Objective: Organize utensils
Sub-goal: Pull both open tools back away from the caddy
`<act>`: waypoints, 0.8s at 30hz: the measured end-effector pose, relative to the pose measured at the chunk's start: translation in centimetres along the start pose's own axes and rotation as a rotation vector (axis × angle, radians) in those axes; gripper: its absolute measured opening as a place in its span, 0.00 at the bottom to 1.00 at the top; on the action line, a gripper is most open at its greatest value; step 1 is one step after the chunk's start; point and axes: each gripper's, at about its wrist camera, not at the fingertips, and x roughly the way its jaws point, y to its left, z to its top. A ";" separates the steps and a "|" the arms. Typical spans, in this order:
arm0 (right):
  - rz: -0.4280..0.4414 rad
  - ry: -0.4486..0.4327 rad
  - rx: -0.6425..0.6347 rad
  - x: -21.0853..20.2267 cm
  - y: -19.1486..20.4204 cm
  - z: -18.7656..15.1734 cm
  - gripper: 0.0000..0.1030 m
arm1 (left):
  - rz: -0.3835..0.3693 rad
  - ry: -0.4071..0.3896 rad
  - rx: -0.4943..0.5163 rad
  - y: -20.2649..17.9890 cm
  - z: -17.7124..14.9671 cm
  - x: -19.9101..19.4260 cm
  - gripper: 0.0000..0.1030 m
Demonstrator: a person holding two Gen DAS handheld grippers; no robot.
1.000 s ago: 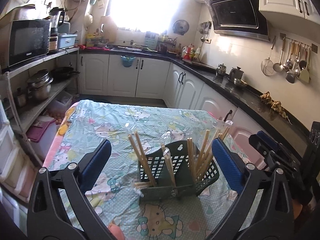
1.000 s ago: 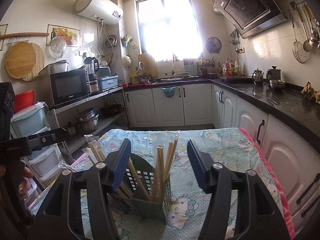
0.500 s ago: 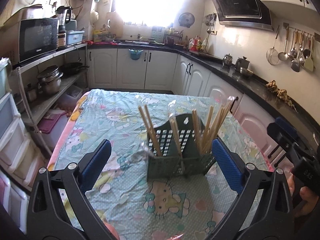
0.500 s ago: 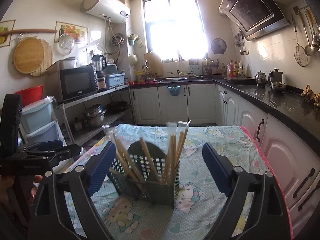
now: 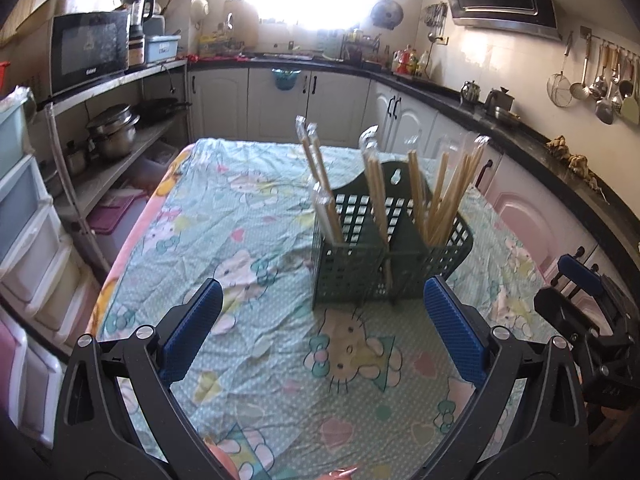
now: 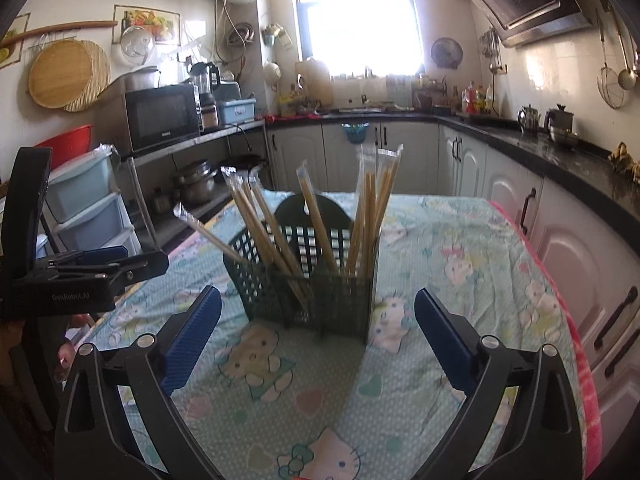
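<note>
1. While you hold both tools back from the work, your left tongs [image 5: 323, 334] stand spread wide, blue pads [image 5: 191, 330] well apart, pinching nothing.
2. Your right tongs [image 6: 318, 338] are likewise spread, their pads [image 6: 442, 342] clear of everything.
3. Green slotted caddy [image 5: 386, 248]: it stands upright on the surface [image 5: 240, 216], ahead of both tongs and touching neither. From your right tool it shows at [image 6: 308, 284].
4. Wrapped chopsticks [image 5: 450, 196]: they stand on end in the caddy's compartments, leaning outward, clear sleeves rising above the rim. Three groups show from your left tool: left, middle, right.
5. From your right tool, one wrapped pair [image 6: 208, 234] leans far out over the caddy's left side, lower than the others.
6. Cartoon-cat tablecloth [image 6: 440, 248]: it covers the surface, creased around the caddy.
7. Your left tool [image 6: 80, 280] appears at the left edge of the right view, off the surface's corner.
</note>
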 end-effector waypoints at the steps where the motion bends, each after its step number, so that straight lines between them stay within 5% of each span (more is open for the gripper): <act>1: -0.003 0.013 0.002 0.1 0.1 -0.3 0.92 | -0.001 0.004 -0.001 0.1 -0.2 0.1 0.90; 13: -0.057 0.083 0.029 0.9 -0.6 -4.0 0.93 | 0.067 0.021 -0.003 0.3 -3.6 0.8 0.90; 24: -0.109 0.008 0.006 0.6 -0.6 -7.2 0.93 | 0.043 -0.063 0.006 -0.6 -6.5 0.7 0.90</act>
